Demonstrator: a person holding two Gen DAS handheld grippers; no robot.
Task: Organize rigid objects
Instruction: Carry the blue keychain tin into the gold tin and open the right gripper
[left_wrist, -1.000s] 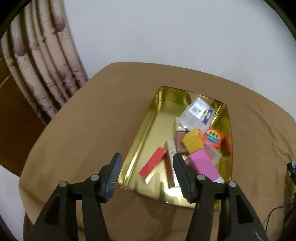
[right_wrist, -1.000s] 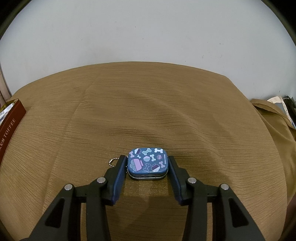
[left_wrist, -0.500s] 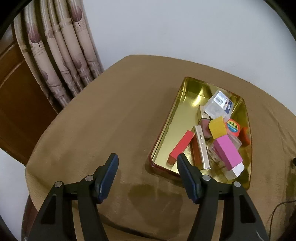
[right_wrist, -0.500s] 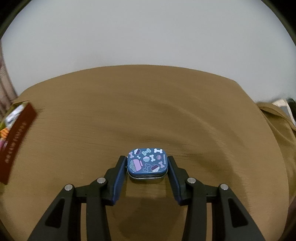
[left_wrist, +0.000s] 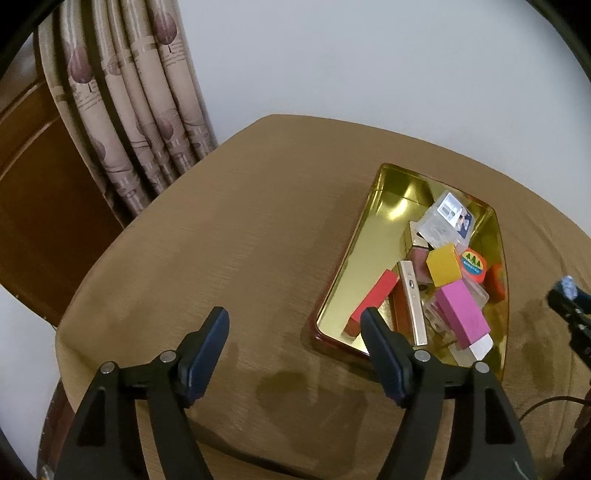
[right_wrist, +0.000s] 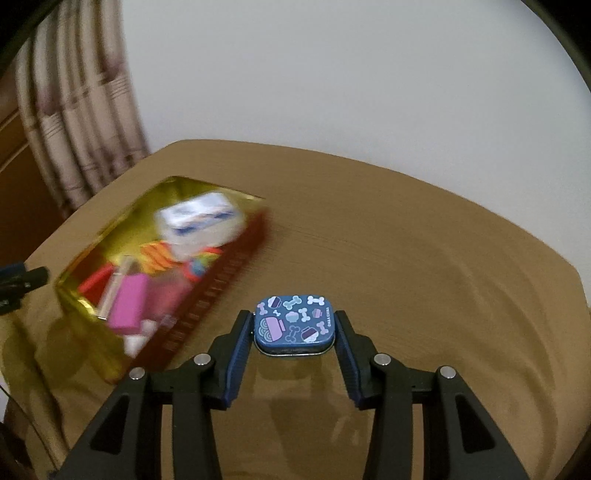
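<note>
My right gripper (right_wrist: 294, 334) is shut on a small blue tin (right_wrist: 294, 325) with bone and cupcake prints, held above the brown tablecloth. A gold tray (right_wrist: 92, 254) with red outer walls lies to its left, blurred; it holds a pink block (right_wrist: 127, 308) and a clear box (right_wrist: 201, 223). In the left wrist view the same gold tray (left_wrist: 373, 229) holds a red block (left_wrist: 373, 297), a yellow cube (left_wrist: 443, 264), a pink block (left_wrist: 461, 314) and a clear box (left_wrist: 445, 221). My left gripper (left_wrist: 295, 332) is open and empty, just left of the tray's near corner.
The table (left_wrist: 240, 240) is round with a brown cloth. A patterned curtain (left_wrist: 129, 110) and a wooden door (left_wrist: 37, 184) stand behind it at the left. A white wall lies behind. The right gripper's tip (left_wrist: 567, 302) shows at the right edge.
My right gripper has lifted the blue tin and swung left, bringing the tray into its view. My left gripper has drawn back and left from over the tray.
</note>
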